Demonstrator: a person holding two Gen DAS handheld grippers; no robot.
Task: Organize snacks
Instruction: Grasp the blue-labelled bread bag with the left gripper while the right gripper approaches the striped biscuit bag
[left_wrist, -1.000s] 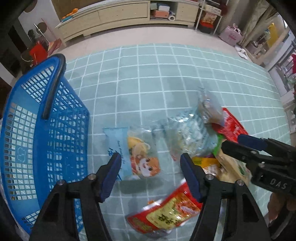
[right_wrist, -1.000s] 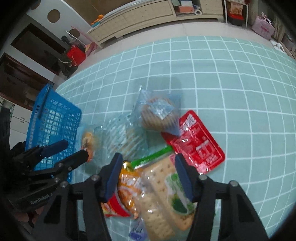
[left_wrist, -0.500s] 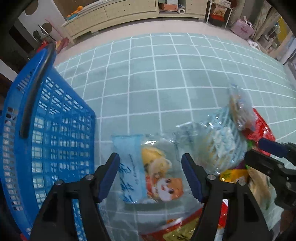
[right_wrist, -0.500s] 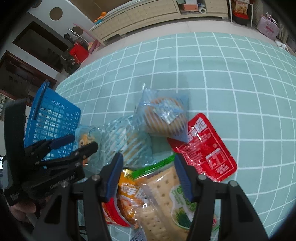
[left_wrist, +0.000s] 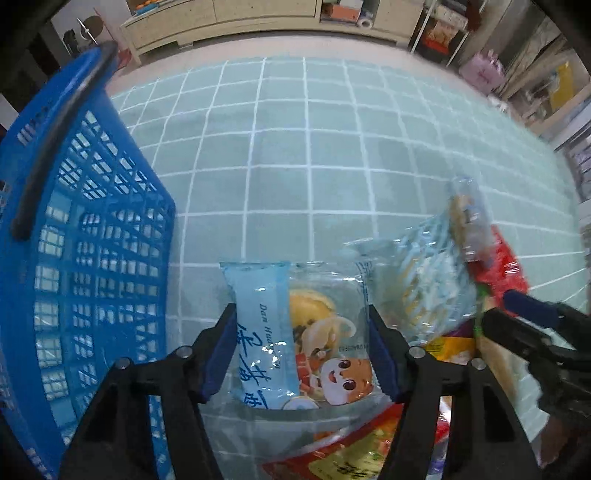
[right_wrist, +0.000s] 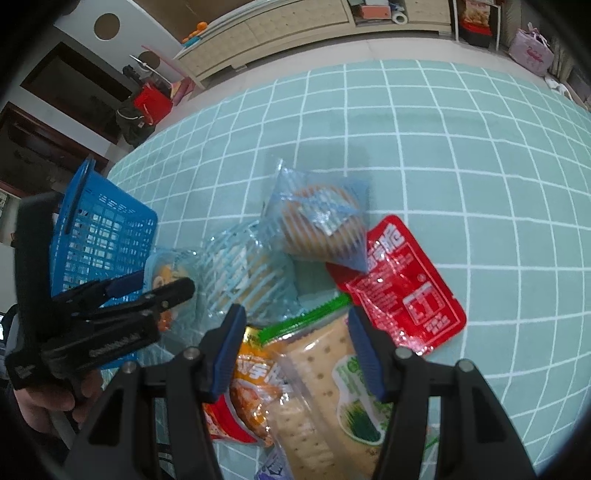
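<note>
A pile of snack packets lies on the teal checked cloth. My left gripper (left_wrist: 301, 345) is open, with its fingers on either side of a light blue packet with a cartoon figure (left_wrist: 295, 332); it also shows in the right wrist view (right_wrist: 166, 273). My right gripper (right_wrist: 295, 347) is open above a cracker packet (right_wrist: 328, 391) and an orange packet (right_wrist: 255, 376). A blue plastic basket (left_wrist: 74, 258) stands left of the pile, also in the right wrist view (right_wrist: 99, 236).
A striped clear packet (right_wrist: 247, 273), a round cake packet (right_wrist: 317, 221) and a red sachet (right_wrist: 402, 284) lie in the pile. A red and yellow packet (left_wrist: 343, 458) lies under the left gripper. A long cabinet (left_wrist: 221, 11) lines the far wall.
My left gripper has moved forward and down, so the cartoon packet now sits between its fingers. The right gripper has shifted slightly and stays open.
</note>
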